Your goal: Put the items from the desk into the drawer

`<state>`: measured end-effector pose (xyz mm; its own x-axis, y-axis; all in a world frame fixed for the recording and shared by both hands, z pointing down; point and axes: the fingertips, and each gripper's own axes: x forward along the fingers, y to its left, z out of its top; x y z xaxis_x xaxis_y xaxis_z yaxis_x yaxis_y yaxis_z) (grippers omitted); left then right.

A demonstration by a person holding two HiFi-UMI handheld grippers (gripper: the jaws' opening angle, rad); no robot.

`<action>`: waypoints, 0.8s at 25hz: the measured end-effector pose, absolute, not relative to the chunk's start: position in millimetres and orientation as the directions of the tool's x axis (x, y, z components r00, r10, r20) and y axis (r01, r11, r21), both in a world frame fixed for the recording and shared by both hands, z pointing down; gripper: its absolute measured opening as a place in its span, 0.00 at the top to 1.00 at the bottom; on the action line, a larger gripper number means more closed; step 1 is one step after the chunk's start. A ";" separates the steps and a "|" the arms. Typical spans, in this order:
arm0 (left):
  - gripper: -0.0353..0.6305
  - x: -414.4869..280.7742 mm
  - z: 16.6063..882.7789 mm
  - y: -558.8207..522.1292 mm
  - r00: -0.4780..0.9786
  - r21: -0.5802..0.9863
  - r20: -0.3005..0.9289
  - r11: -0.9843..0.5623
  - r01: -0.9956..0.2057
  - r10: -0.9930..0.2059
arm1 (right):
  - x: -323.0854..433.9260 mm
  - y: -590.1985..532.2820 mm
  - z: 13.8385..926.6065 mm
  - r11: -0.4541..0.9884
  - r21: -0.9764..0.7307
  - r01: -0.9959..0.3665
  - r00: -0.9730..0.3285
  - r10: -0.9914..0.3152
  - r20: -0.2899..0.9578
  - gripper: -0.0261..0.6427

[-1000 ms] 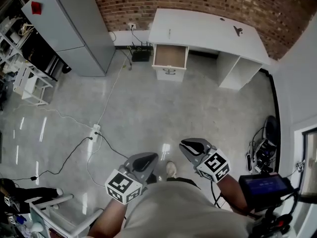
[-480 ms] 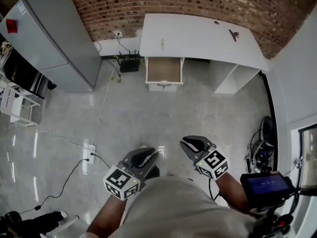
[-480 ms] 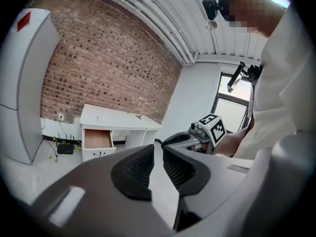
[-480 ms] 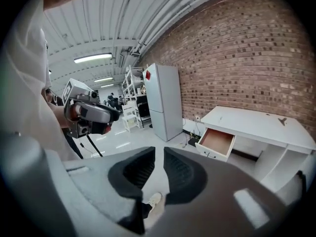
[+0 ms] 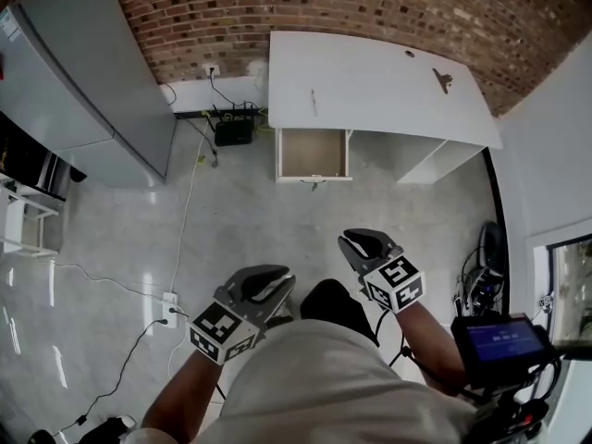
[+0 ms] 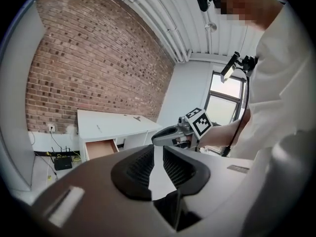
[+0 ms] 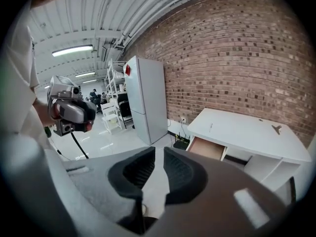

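Since a second ago the person has walked closer: in the head view the white worktop (image 5: 370,67) and its pulled-out drawer (image 5: 314,152) now sit larger and lower. The left gripper (image 5: 262,283) and the right gripper (image 5: 363,244) hang low by the body over the grey floor (image 5: 259,211), well apart from the drawer. A thin item (image 5: 313,102) lies on the worktop above the drawer, and a dark clip-like item (image 5: 444,80) lies towards its right end.

In the left gripper view, the jaws stand only a narrow slit apart with nothing between them. The open drawer shows beyond, under the worktop.

In the right gripper view, the jaws are likewise barely parted and empty. Both items lie on the worktop, and a grey cabinet (image 7: 145,98) stands to its left.
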<state>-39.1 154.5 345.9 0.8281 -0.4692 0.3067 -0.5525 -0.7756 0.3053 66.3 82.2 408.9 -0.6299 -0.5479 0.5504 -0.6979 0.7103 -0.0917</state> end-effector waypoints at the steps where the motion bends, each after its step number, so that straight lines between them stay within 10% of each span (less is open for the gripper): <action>1: 0.85 -43.7 344.3 150.7 0.823 0.307 0.303 -0.768 -0.562 -0.481 | 64.8 73.1 409.7 0.705 -0.088 -0.704 -0.622 -0.551 0.556 0.90; 20: 0.87 -86.4 353.4 -75.9 0.728 0.344 0.371 -0.643 -0.684 -0.576 | 60.3 -267.9 502.3 0.603 -0.182 -0.777 -0.558 -0.525 0.642 0.83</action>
<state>-86.4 -75.9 353.4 0.7284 -0.5762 0.3708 -0.6840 -0.6432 0.3442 60.3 -267.9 502.3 -0.5580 -0.5254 0.6423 -0.7768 0.6029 -0.1817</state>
